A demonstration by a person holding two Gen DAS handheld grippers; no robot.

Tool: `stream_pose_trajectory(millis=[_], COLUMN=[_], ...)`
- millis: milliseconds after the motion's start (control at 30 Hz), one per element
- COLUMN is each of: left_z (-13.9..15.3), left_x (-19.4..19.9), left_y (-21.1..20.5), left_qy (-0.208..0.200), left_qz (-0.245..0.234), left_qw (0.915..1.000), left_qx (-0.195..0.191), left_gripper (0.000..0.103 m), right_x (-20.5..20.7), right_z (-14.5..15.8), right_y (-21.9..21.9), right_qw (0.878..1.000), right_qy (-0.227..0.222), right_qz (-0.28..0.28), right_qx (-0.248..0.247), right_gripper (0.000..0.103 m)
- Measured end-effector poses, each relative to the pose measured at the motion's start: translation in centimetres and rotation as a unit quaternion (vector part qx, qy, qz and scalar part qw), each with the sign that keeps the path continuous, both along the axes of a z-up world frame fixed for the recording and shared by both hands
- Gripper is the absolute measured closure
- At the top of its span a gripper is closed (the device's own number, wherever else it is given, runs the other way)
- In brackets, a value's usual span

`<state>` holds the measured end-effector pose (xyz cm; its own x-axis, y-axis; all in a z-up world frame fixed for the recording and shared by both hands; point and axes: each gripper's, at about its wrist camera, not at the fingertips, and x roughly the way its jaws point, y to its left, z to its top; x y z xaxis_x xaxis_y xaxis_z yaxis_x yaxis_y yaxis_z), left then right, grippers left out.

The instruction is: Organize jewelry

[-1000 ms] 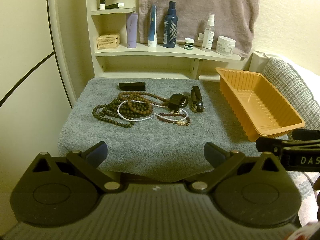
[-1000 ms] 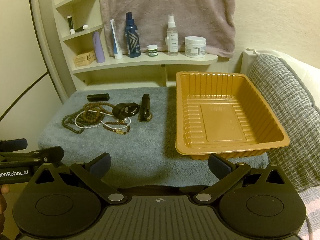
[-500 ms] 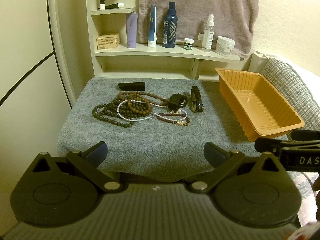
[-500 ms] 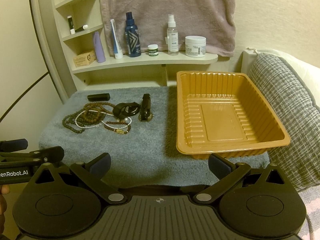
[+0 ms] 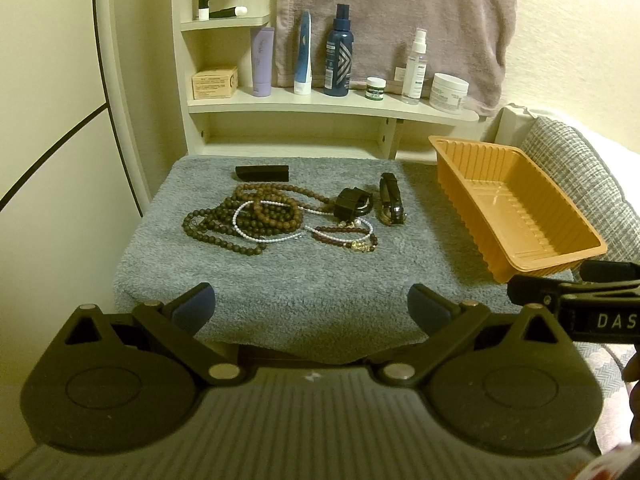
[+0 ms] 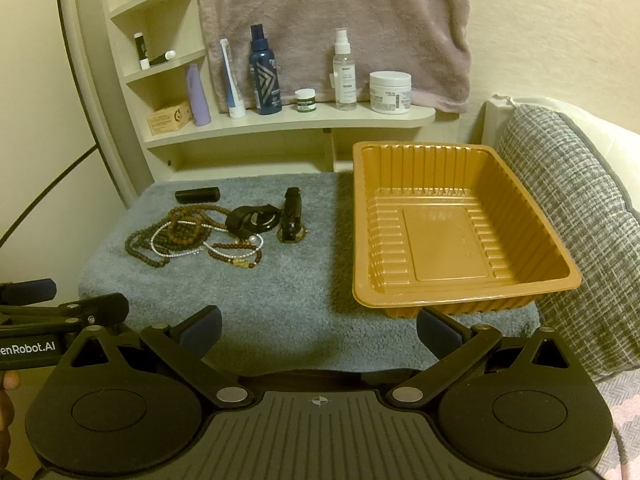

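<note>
A tangle of brown bead necklaces [image 5: 256, 220] [image 6: 180, 232] with a white pearl strand [image 5: 260, 238] lies mid-towel. A dark red bracelet [image 5: 346, 238] [image 6: 236, 254] with a gold charm rests at its right. Two black watches [image 5: 352, 204] [image 5: 392, 204] [image 6: 292, 216] and a black case [image 5: 262, 173] [image 6: 198, 195] lie behind. An orange tray [image 5: 560, 258] [image 6: 560, 280] stands empty at the right. My left gripper [image 5: 312, 306] hangs open at the towel's near edge. My right gripper [image 6: 318, 330] is open too, just before the tray's near rim.
The grey towel [image 5: 300, 292] covers a small table. Behind it a shelf [image 5: 320, 102] carries bottles, tubes and jars, with a mauve towel [image 5: 392, 12] hanging above. A grey woven cushion [image 6: 568, 208] flanks the tray on the right. A curved white frame [image 5: 116, 80] rises at the left.
</note>
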<state>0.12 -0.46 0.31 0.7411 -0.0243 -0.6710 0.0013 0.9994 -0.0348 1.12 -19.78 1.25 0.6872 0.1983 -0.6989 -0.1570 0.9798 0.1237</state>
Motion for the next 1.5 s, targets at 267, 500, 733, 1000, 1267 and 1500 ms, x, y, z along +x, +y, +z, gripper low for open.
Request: stream_pose_trajectory(millis=[267,500,733,1000,1267,1500], left_z=[0.1,0.3,-0.3,-0.8,-2.6,-3.7], left_x=[0.0,0.3,2.3,4.5,7.2,8.9], left_y=[-0.6,0.2,0.3,-0.3,-0.9,-2.3], left_qy=[0.0,-0.007,-0.002,-0.014,0.002,0.01], left_qz=[-0.001,-0.009,-0.013,-0.022,-0.015,-0.027], left_qw=[1.0,0.9989,0.9972,0.9969,0.998,0.9976], left_qx=[-0.003,-0.045,-0.073,-0.074,-0.062,-0.063], left_gripper=[0.001,0.002,0.002,0.002,0.002,0.002], right_x=[0.0,0.1,1.7,3.3,5.5,8.1], right_z=[0.0,0.2,0.2,-0.4,-0.8,-2.2], right_y=[-0.3,-1.7,-5.1,-10.2,-15.6,-18.7], right_qw=[1.0,0.999,0.998,0.995,0.993,0.993], right_qy=[-0.001,-0.008,-0.017,-0.029,-0.014,0.018], right_qz=[-0.005,-0.026,-0.049,-0.089,-0.116,-0.117], right_qx=[0.006,0.023,0.039,0.036,0.014,0.011], right_gripper=[0.0,0.0,0.001,0.018,0.019,0.043])
